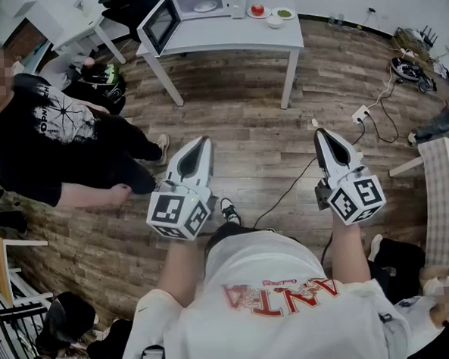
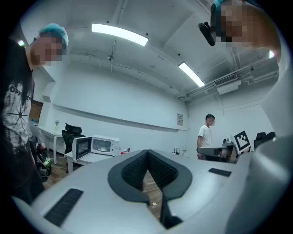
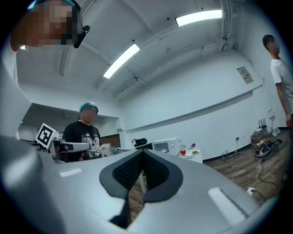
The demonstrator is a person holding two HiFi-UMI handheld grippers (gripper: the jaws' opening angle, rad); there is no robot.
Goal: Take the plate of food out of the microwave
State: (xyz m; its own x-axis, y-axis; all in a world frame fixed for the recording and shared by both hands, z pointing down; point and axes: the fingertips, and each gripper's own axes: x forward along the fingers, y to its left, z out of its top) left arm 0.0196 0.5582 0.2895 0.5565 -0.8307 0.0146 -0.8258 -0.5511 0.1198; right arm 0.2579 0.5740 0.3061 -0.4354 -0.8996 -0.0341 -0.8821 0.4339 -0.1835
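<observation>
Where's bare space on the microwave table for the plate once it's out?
Bare: the table strip between the microwave and its near edge. Crowded: right end, with a red fruit and small dishes. The open door takes the left corner.

**Both grippers shut, empty, held out in front**

L gripper (image 1: 202,140): held low in front of the body at approx 11 o'clock from the torso, nose aimed toward 1 o'clock in head view. Jaws together at the tips, nothing btwn them. L marker cube (image 1: 179,213) sits at the rear end, nearest the body. L forearm (image 1: 178,270) bare, reaching fwd from under the cube.

R gripper (image 1: 320,132): at approx 1 o'clock from the torso, nose aimed toward 11 o'clock, so the two noses converge slightly. Jaws closed tip to tip, nothing btwn them. R marker cube (image 1: 356,197) at the rear. R forearm (image 1: 349,254) bare, extended fwd.

Grippers level w/ each other, well apart, not touching.
</observation>
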